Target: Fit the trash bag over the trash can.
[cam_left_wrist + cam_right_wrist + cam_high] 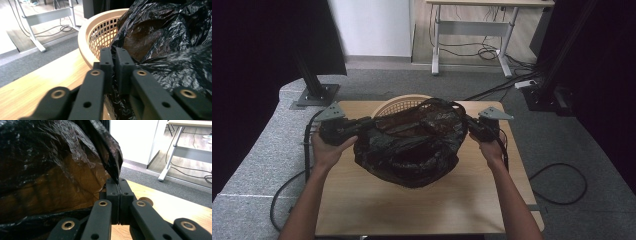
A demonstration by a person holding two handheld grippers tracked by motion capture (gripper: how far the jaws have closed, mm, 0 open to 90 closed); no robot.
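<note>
High view: a black plastic bag (409, 145) is stretched between two hand-held grippers above a wooden table (362, 200). The bag's long axis runs across the table from the person's left to right, roughly parallel to the near edge. Its open mouth faces up and slightly toward the person. The lower body of the bag sags toward the table top; whether it touches the wood cannot be told. Behind it, at the far edge of the table, stands a tan lattice basket (399, 104), partly covered by the bag's far rim.

The left gripper (362, 123) enters from the left, held in the left hand (328, 150), and meets the bag's left rim. The right gripper (469, 125), held in the right hand (492, 150), meets the right rim. Both point inward, toward each other, along the bag's long axis.

Left gripper view: the jaws stand nearly together, with a thin fold of black film pinched in the narrow gap between them. The bag (175, 50) spreads to the right, and the basket (100, 37) stands just beyond the jaw tips, on the table (37, 82).

Right gripper view: the jaws are pressed flat against each other, clamping a taut edge of the bag (50, 170) that rises from their tips. The film billows to the left.
</note>
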